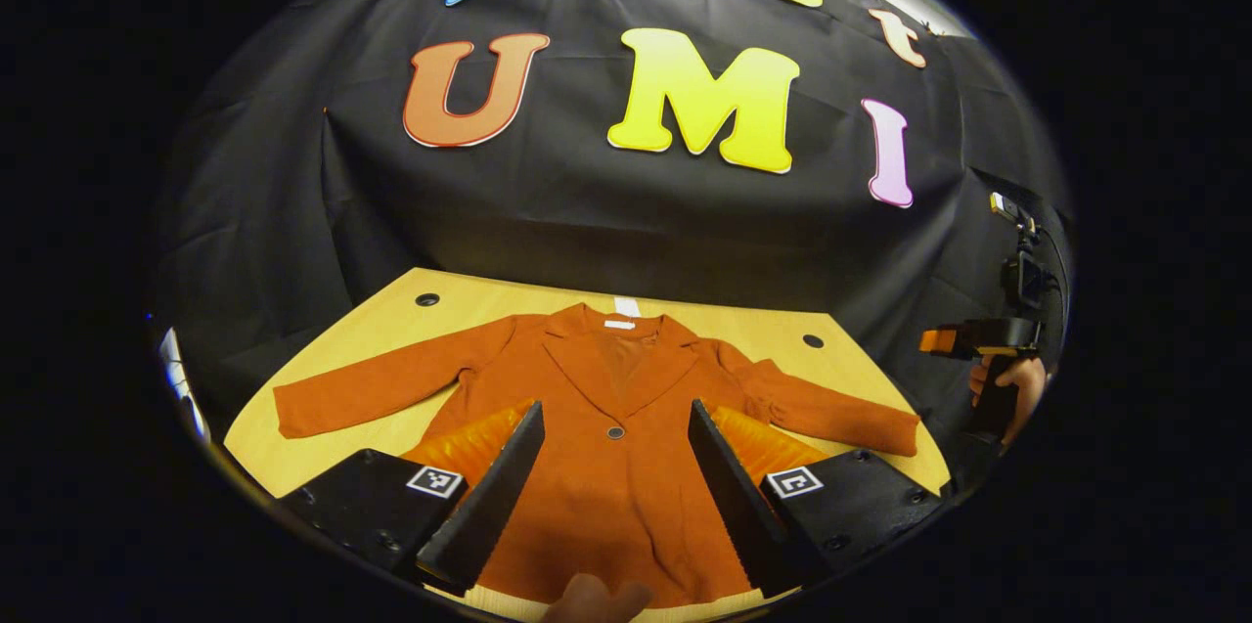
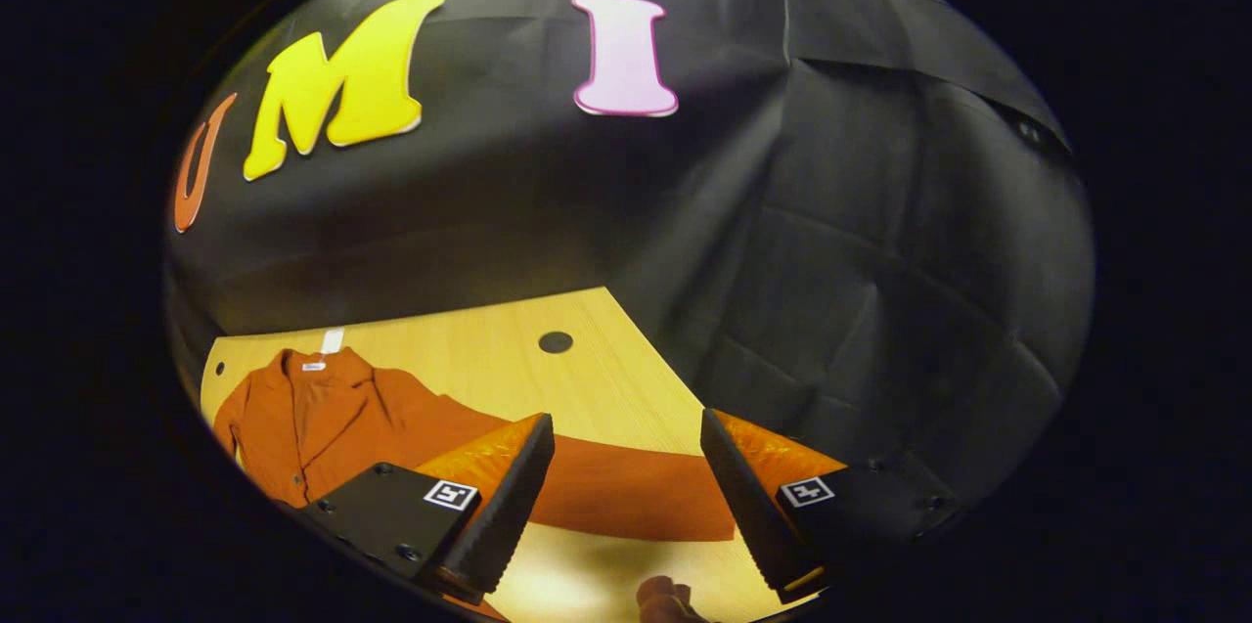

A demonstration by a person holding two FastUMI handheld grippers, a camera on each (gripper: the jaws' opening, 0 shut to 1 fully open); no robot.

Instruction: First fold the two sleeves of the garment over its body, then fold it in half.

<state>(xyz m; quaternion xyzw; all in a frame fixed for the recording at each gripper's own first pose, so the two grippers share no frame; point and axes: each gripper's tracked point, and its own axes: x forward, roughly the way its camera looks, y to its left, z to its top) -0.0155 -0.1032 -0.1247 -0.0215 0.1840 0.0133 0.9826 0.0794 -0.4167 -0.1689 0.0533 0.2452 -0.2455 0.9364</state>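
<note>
Jacket [image 1: 606, 476]: one, flat on table [image 1: 391, 310], two sleeves out | hand-held grippers: two, left [image 1: 611, 486] and right [image 2: 626, 496] both spread

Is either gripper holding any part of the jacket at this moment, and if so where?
Nothing is held. The left gripper hangs open above the jacket body, and the right gripper hangs open above the right sleeve near its cuff; both sets of jaws are spread, gripping no cloth.

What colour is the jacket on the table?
Rust orange jacket, plain, with no pattern; clearest in the left gripper view.
</note>
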